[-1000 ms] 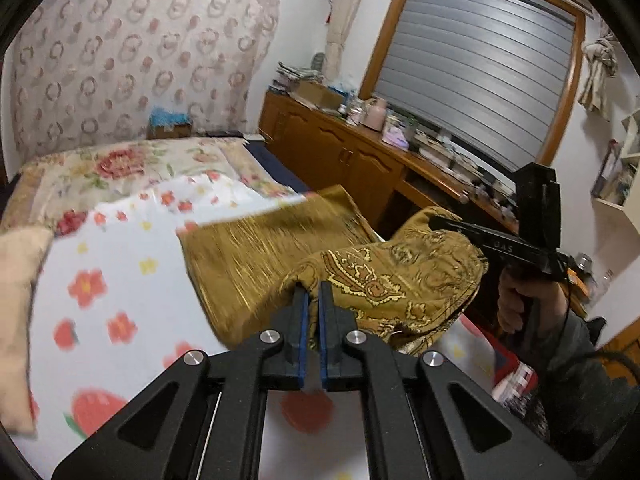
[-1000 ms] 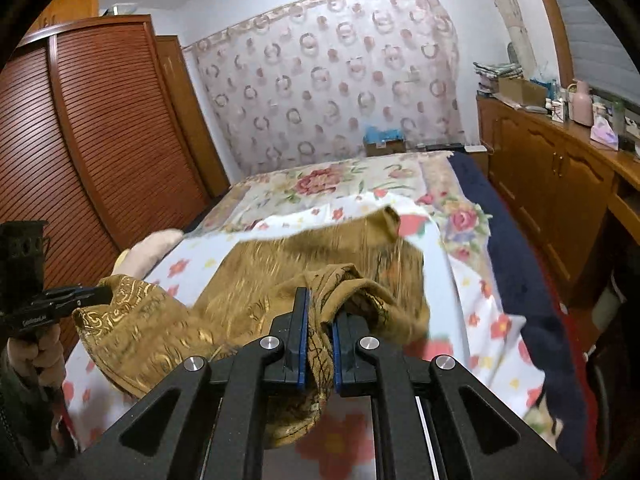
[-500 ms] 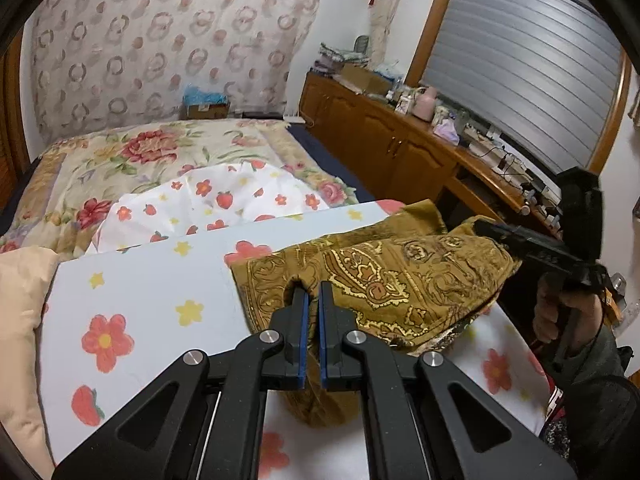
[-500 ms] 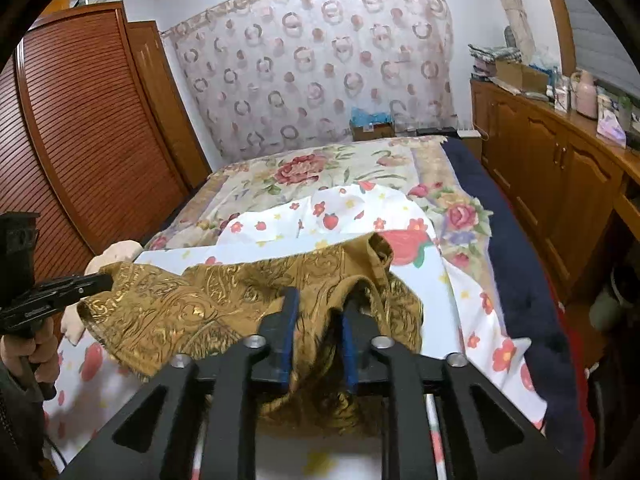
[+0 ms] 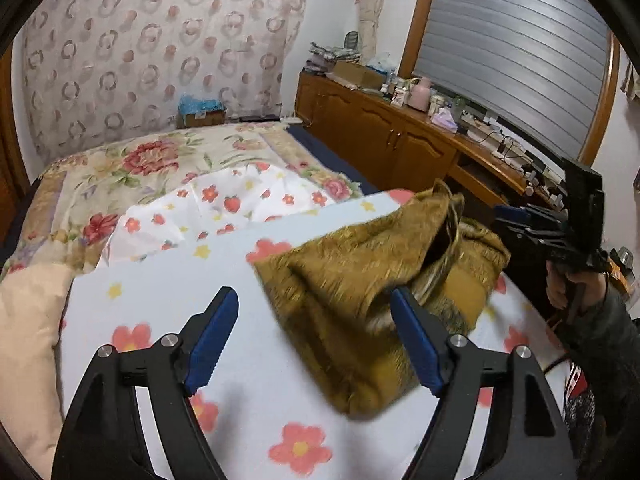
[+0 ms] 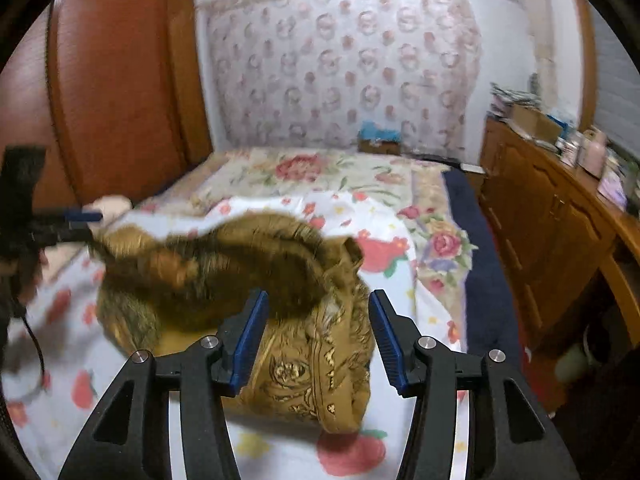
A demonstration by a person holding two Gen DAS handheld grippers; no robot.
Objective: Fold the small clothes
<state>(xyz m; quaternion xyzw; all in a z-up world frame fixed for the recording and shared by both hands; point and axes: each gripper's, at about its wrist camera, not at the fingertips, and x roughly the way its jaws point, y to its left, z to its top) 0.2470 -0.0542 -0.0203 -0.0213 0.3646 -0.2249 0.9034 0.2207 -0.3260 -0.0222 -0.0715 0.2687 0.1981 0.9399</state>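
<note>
A golden-brown patterned garment (image 5: pixel 360 280) lies bunched and folded over on the white flowered sheet (image 5: pixel 168 292). My left gripper (image 5: pixel 312 300) hovers just above its near left edge. Its jaws are opening wide, the cloth reaches in between them, and neither pad presses on it. My right gripper (image 6: pixel 319 298) stands over the garment (image 6: pixel 240 272) at its other end. Its jaws are opening too, with the ornate hem between them but free of the pads. Each view shows the other gripper at its edge: the right gripper (image 5: pixel 540 224) and the left gripper (image 6: pixel 60 220), each in a hand.
A floral quilt (image 5: pixel 132 160) covers the far half of the bed. A beige pillow (image 5: pixel 28 320) lies at the left edge. A cluttered wooden cabinet (image 5: pixel 400 140) runs along the right side, and a brown wardrobe (image 6: pixel 112 80) stands on the left.
Both grippers were shut on the garment and have opened, letting it go. The cloth has dropped onto the sheet, folded over itself.
</note>
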